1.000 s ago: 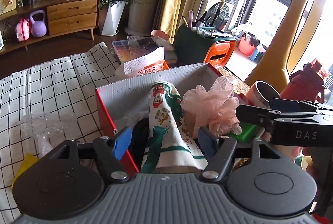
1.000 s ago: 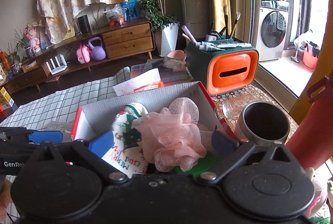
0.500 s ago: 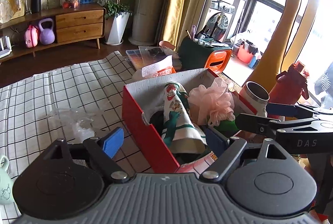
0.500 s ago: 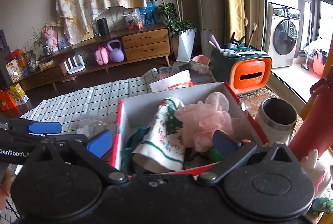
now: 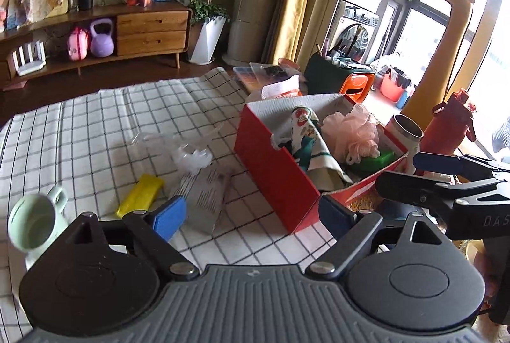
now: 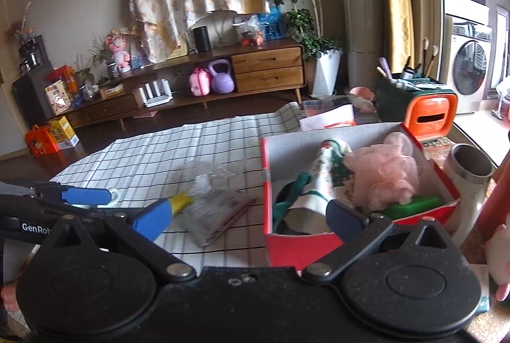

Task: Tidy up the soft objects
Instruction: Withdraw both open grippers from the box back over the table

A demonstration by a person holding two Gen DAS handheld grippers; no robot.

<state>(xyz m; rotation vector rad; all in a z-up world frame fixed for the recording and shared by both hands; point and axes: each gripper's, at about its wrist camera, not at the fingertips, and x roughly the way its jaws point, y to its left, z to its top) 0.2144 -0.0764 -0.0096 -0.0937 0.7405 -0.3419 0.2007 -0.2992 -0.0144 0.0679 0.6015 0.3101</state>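
Left wrist view: the left tongs [image 5: 251, 214] stand wide and are still spreading, nothing between the blue pads. Past them the red box [image 5: 274, 164] sits on the checked table [image 5: 95, 126]. Inside the box lie a printed cloth [image 5: 307, 136], a pink bath puff [image 5: 353, 131] and a green sponge [image 5: 373, 159], which is half buried under the puff. Left of the box lie a grey packet [image 5: 205, 195], a yellow sponge [image 5: 140, 195] and crumpled clear plastic [image 5: 188, 152], blurred and hard to read. A mint mug [image 5: 33, 223] left of the box is partly cut off behind the tongs' body. Right of the box stand a steel cup [image 5: 406, 132] and a red bottle [image 5: 452, 126], whose bases are hidden. The right tongs enter from the right edge, mostly cut off.

Right wrist view: the right tongs [image 6: 248, 217] are released, holding nothing. The box's near wall [image 6: 283, 250] is partly covered by the tongs' body, and one pad overlaps the cloth [image 6: 328, 180]. A dark green fabric [image 6: 288, 199] beside it is unclear.
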